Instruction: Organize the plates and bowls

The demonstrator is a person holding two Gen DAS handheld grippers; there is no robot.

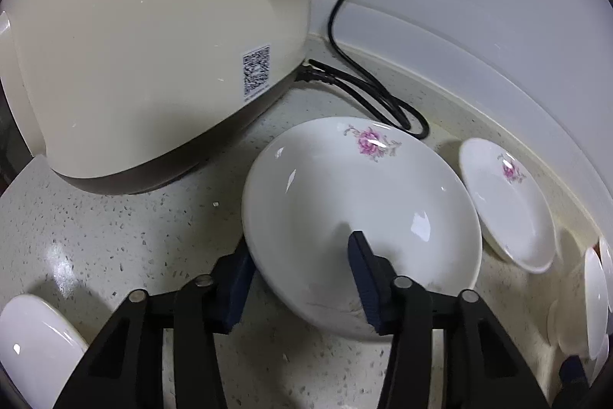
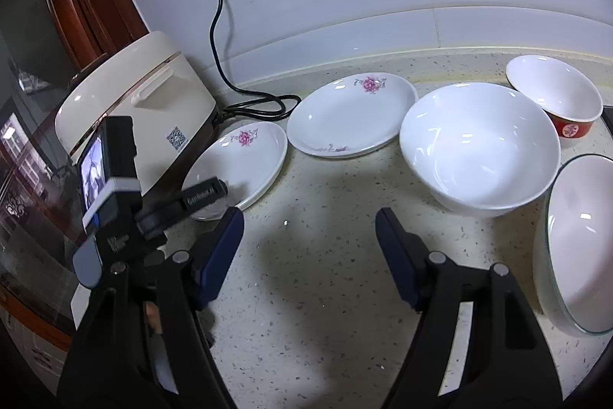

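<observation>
A: Where is the left claw [image 1: 302, 278] seen?

B: It is set over the near rim of a flowered plate [image 1: 356, 217] lying on the speckled desk [image 1: 115, 244], just beside the cream rice cooker [image 1: 153, 45]. One blue pad is placed outside the rim and the other inside the dish. The rim is straddled, but it cannot be told whether it is actually pinched.

A: And the right claw [image 2: 309, 248]?

B: It is held spread above bare desk, with nothing between its pads. The left tool is seen from this view too, its fingers laid at the plate's near edge.

A: How are the other dishes laid out?

B: A second flowered plate [image 2: 350, 114] is set to the right of the first, near it, close to the wall. A large white bowl [image 2: 479, 144] is placed to the right of that, and a red bowl [image 2: 555, 98] with a white inside is found behind it. A shallow white dish [image 2: 578, 240] with a glassy rim is seen at the far right edge. Another white dish [image 1: 34, 344] is partly caught at the lower left of the left wrist view.

A: The cooker's cord?

B: A black cable [image 2: 218, 25] is run from a wall socket down to the desk behind the plates.
</observation>
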